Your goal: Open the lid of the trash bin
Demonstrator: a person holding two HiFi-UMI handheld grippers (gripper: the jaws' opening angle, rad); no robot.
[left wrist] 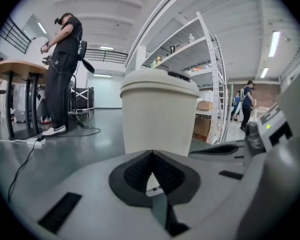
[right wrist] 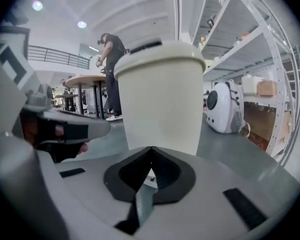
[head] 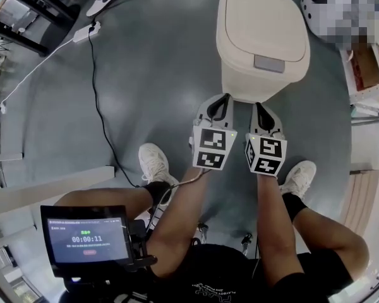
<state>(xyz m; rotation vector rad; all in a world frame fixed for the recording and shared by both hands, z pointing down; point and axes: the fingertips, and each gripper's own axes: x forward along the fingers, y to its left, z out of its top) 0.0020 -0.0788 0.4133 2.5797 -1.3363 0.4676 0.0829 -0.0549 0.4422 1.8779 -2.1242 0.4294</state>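
A cream trash bin [head: 263,40] stands on the grey floor in front of me, its lid [head: 265,24] down flat, with a grey push tab [head: 269,63] at the near edge. My left gripper [head: 222,98] and right gripper [head: 259,108] hang side by side just short of the bin's near wall, both shut with nothing between the jaws. The bin [left wrist: 159,114] fills the middle of the left gripper view, beyond that left gripper [left wrist: 151,154]. In the right gripper view the same bin [right wrist: 160,99] rises close behind the right gripper [right wrist: 150,149].
A black cable [head: 96,93] and a white power strip [head: 86,31] lie on the floor at the left. A white round device [right wrist: 225,106] and metal shelving [right wrist: 270,59] stand to the right. A person [left wrist: 62,69] works at a round table [left wrist: 17,71] further off.
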